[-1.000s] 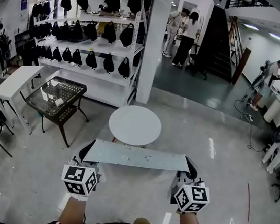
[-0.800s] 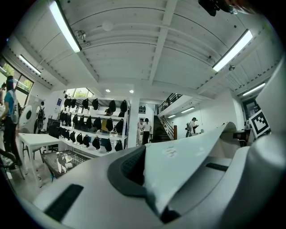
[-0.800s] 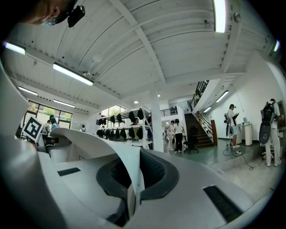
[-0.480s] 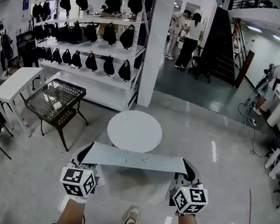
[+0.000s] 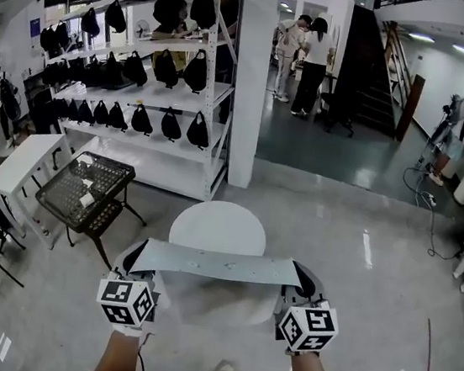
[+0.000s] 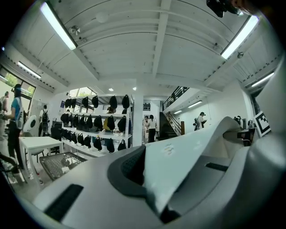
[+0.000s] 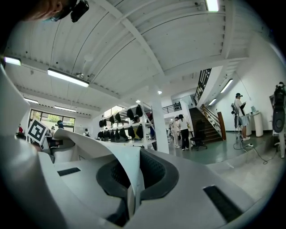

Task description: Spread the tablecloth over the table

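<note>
A pale grey tablecloth (image 5: 213, 264) hangs stretched as a flat strip between my two grippers, held level in front of me. My left gripper (image 5: 132, 255) is shut on its left corner and my right gripper (image 5: 308, 279) on its right corner. The round white table (image 5: 220, 224) stands just beyond the strip, its near part hidden behind the cloth. In the left gripper view the cloth (image 6: 187, 156) runs off to the right from the shut left gripper (image 6: 145, 179). In the right gripper view the cloth (image 7: 89, 143) leads left from the pinching right gripper (image 7: 129, 188).
A black wire-mesh table (image 5: 87, 191) and a long white table (image 5: 28, 158) stand at the left. Behind the round table are a shelving rack with black bags (image 5: 156, 86) and a white column (image 5: 251, 73). People (image 5: 312, 59) stand far back near the stairs (image 5: 383, 65).
Both grippers have carried the stretched cloth forward towards the round table. The table now sits closer, and the cloth covers its near edge.
</note>
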Available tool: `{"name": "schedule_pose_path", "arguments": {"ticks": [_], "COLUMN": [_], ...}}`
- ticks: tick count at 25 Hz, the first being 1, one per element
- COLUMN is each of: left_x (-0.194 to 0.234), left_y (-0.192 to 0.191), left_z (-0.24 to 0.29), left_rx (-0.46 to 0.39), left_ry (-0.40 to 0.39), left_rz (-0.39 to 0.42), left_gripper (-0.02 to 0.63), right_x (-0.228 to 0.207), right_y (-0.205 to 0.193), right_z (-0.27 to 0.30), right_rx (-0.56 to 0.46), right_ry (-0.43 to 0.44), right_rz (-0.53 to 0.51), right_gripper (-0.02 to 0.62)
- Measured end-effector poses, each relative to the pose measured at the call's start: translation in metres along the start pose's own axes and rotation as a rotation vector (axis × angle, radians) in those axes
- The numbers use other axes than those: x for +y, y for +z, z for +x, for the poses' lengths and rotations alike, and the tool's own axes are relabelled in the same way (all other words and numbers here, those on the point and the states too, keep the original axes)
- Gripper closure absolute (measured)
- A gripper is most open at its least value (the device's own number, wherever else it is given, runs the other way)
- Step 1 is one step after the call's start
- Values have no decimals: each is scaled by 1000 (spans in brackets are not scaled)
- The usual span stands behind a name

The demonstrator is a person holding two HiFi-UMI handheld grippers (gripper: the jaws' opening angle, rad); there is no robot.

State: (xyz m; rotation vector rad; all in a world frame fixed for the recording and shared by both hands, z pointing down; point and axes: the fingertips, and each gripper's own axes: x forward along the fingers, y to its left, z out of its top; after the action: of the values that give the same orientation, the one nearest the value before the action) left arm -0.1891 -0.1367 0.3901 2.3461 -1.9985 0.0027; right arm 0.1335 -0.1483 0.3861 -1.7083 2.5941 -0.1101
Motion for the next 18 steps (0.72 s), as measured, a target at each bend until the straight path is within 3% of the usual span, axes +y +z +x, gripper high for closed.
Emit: {"name": "schedule_pose_path", "arguments": {"ticks": [8,18], "left_x": [-15,6], "left_y": [13,19], "left_z": [52,91], "left_rx": [6,-10], "left_ry": [22,48], "left_rz": [16,23], "left_gripper": [589,589], "right_x": [-44,-50], "right_y": [11,14], "right_z": [44,101], "right_rx": [-19,-19], "right_ry": [32,69], "right_rz": [20,7], "right_gripper": [571,571]}}
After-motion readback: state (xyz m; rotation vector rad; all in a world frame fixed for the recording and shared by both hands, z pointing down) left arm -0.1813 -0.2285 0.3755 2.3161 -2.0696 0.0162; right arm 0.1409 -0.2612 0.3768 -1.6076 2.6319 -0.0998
